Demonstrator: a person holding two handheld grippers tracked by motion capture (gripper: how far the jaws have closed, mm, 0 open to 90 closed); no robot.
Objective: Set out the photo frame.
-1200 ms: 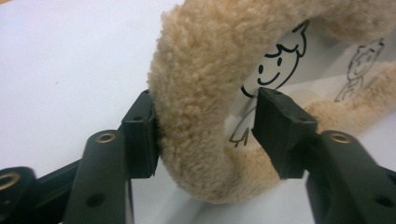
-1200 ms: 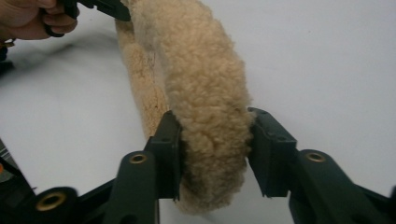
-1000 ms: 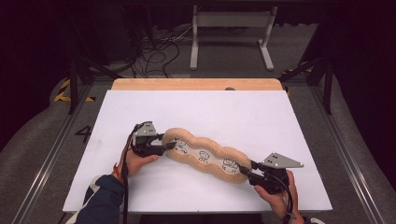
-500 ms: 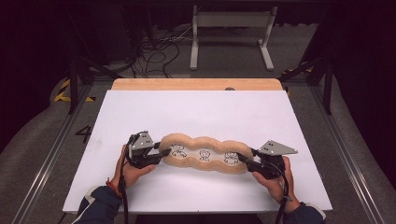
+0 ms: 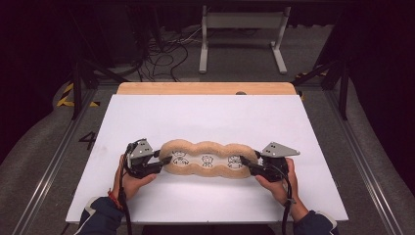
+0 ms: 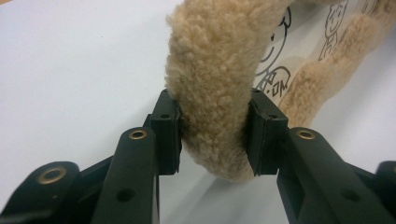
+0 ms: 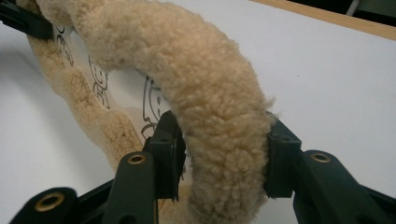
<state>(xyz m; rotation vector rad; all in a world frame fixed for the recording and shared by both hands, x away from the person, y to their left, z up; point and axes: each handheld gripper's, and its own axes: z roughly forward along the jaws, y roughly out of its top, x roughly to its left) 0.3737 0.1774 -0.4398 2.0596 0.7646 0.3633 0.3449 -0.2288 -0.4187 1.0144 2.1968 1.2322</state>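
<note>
Two claws pinch one fuzzy tan cushion [image 5: 208, 159] low in the frame: left gripper [image 5: 164, 162] grips its left end, right gripper [image 5: 246, 165] its right end.

Fleece, matt plastic, smooth board

Cushion [image 5: 208, 159]: tan fleece rim, woolly and matt; its inner panel is smooth pale cloth with black line drawings. Left hand-held gripper [image 6: 212, 135] and right hand-held gripper [image 7: 224, 154]: matt black plastic with brass-coloured rivets. Surface [image 5: 205, 117] under the cushion: smooth matt white; beyond the cushion, a bare wooden edge [image 5: 205, 88].
</note>
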